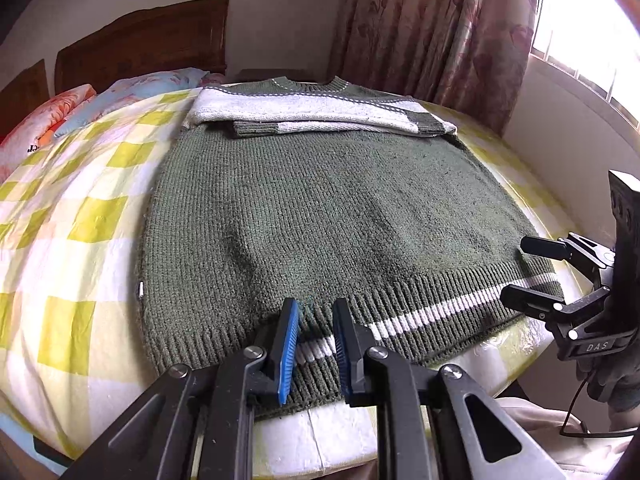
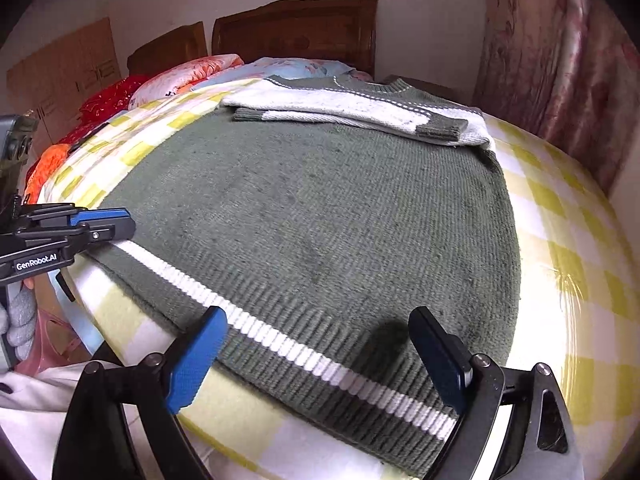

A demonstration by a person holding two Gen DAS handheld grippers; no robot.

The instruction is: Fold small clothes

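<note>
Both tongs, our left gripper [image 1: 316, 344] narrowly parted and right gripper [image 2: 320, 360] spread wide, straddle the sweater [image 1: 320, 216] hem on the bed [image 1: 80, 220], so we must next clamp for the upward fold.

green sweater [image 1: 320, 208] white-striped hem, yellow-white checked bedspread [image 1: 80, 216], blue-padded tools

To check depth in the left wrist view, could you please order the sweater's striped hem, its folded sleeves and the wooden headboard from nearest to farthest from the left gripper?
From the left gripper:
1. Striped hem, right at the fingertips, along the bed's near edge.
2. Folded sleeves, across the sweater's top, mid-bed.
3. Wooden headboard, at the far wall, upper left.
</note>
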